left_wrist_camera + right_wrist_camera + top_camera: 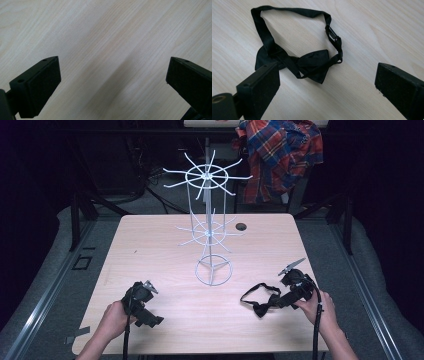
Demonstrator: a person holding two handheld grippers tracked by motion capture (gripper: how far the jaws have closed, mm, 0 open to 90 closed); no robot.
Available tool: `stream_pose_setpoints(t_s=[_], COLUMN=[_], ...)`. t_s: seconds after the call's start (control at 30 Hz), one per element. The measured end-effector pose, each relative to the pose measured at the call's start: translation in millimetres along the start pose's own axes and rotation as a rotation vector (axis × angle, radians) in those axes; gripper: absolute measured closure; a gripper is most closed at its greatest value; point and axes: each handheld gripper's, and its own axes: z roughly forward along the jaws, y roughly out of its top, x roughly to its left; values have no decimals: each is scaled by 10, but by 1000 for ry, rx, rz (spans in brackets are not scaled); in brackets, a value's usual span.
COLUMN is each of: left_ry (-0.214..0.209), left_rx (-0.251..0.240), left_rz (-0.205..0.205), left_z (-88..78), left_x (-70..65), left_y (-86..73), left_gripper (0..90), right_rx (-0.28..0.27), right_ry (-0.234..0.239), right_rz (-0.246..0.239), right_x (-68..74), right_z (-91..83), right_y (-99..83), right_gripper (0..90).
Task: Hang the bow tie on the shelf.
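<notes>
Black bow tie [313, 62] lies at my right gripper's [327, 85] eleven o'clock; both grippers spread, and its strap [287, 11] may snag.

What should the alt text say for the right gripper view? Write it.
A black bow tie with its strap looped and clasped lies flat on a light wooden table, just ahead of the right gripper. The gripper's two black jaws stand wide apart, holding nothing.
</notes>
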Motion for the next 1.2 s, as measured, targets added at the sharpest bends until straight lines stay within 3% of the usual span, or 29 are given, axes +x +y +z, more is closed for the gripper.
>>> stream_pose_setpoints(t_s=[0.17, 0.2, 0.3, 0.33, 0.53, 0.63, 0.67, 0.73, 0.77, 0.8, 0.93, 0.97, 1.03, 1.07, 1.2], left_ry=[1, -1, 2, 2, 1, 2, 0, 0, -2, -2, -4, -4, -4, -6, -6], left_rx=[6, 1, 4, 2, 3, 5, 1, 3, 4, 4, 6, 9, 9, 12, 16], left_rz=[1, -3, -2, -4, -9, -15, -17, -13, -12, -12, -10, -8, -8, -7, -9], left_z=[-1, -1, -11, -13, -21, -26, -22, -23, -23, -23, -23, -21, -20, -18, -8], left_x=[6, 4, 7, 9, 18, 18, 19, 20, 18, 18, 13, 11, 10, 10, 15], left_y=[-11, -21, -31, -38, -59, -69, -74, -74, -74, -74, -71, -70, -71, -72, -72], left_gripper=[0, 0, 0, 0, 0, 0, 0, 0, 0, 0, 0, 0, 0, 0, 0], right_rx=[-5, -17, -29, -47, 2, 4, -3, -9, -14, -14, 20, 43, 32, 67, 76], right_ry=[29, 73, 90, 109, 97, 74, 64, 59, 59, 59, 62, 89, 102, 95, 103], right_rz=[20, 50, 75, 103, 105, 144, 158, 172, 195, 195, 220, 227, 246, 252, 281], right_x=[-31, -65, -89, -88, -94, -114, -139, -146, -161, -161, -179, -190, -176, -158, -153], right_z=[14, 12, 4, 25, 79, 101, 97, 93, 95, 95, 145, 174, 200, 217, 287], right_y=[13, 12, 16, 24, 55, 56, 53, 49, 44, 44, 35, 31, 29, 40, 37], right_gripper=[54, 55, 59, 60, 68, 99, 148, 145, 205, 205, 285, 311, 337, 375, 453])
